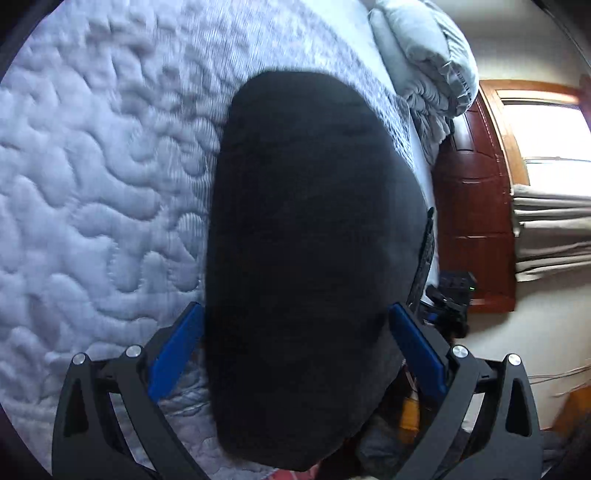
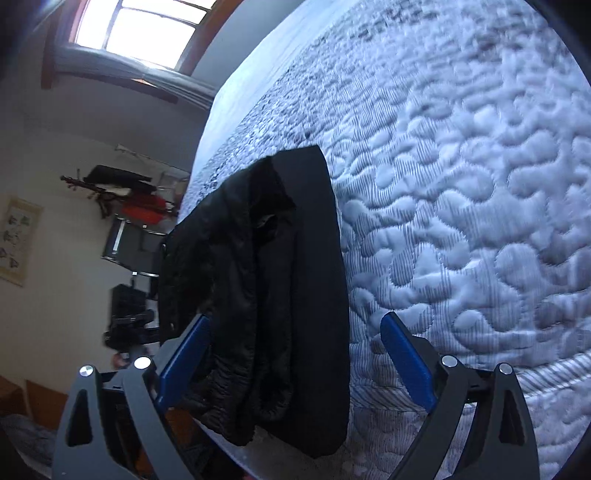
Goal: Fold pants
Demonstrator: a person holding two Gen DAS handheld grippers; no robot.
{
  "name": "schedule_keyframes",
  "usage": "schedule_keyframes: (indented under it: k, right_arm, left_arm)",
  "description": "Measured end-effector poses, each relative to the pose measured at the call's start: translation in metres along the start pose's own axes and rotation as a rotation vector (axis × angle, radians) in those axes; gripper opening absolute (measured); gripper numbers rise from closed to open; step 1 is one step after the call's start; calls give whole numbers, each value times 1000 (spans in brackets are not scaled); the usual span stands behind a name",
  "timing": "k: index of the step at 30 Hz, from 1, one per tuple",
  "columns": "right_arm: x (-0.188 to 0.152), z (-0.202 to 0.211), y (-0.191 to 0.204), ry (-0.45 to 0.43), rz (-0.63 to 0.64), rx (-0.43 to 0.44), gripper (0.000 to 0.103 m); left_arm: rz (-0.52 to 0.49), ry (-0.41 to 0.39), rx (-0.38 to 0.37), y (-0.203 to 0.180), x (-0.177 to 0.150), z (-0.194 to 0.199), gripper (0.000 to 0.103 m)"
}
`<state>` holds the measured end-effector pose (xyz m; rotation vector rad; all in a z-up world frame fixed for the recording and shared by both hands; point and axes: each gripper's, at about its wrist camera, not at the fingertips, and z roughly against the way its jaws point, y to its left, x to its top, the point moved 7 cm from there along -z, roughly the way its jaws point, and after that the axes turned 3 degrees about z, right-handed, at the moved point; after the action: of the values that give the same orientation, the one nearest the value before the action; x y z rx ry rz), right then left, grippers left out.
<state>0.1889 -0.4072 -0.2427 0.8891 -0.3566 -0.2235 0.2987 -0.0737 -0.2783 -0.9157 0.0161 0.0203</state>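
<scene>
The black pants (image 1: 314, 221) lie folded into a compact oblong on the quilted light-blue bed cover (image 1: 92, 184), near its edge. My left gripper (image 1: 295, 310) is open, its blue fingers (image 1: 177, 347) standing wide on either side of the near end of the bundle without pressing it. In the right wrist view the pants (image 2: 266, 258) show stacked layers with a crumpled waistband end nearest the camera. My right gripper (image 2: 295, 319) is open too; the bundle sits between its fingers, closer to the left finger (image 2: 184, 354).
A rumpled pale duvet and pillow (image 1: 421, 55) lie at the far end of the bed. Beyond the bed edge are a wooden door (image 1: 472, 221), a window (image 2: 140, 29), a clothes rack (image 2: 129, 192) and dark equipment (image 2: 129, 314) on the floor. Bed cover (image 2: 461, 184) stretches to the right.
</scene>
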Motion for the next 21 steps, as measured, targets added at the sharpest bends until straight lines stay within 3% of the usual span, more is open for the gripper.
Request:
schedule_keyframes:
  k: [14,17,21]
  right_arm:
    - [5,-9,-14,79,-50,164,97]
    - [10,-14,-12,100,-46,162,98]
    - [15,-21,0,134,-27,234,99]
  left_arm:
    - [53,156,-253,2,2,-12,100]
    - [56,199,-228,7,1,-22,100]
    - [22,244,-189,-5,-1,-39,100]
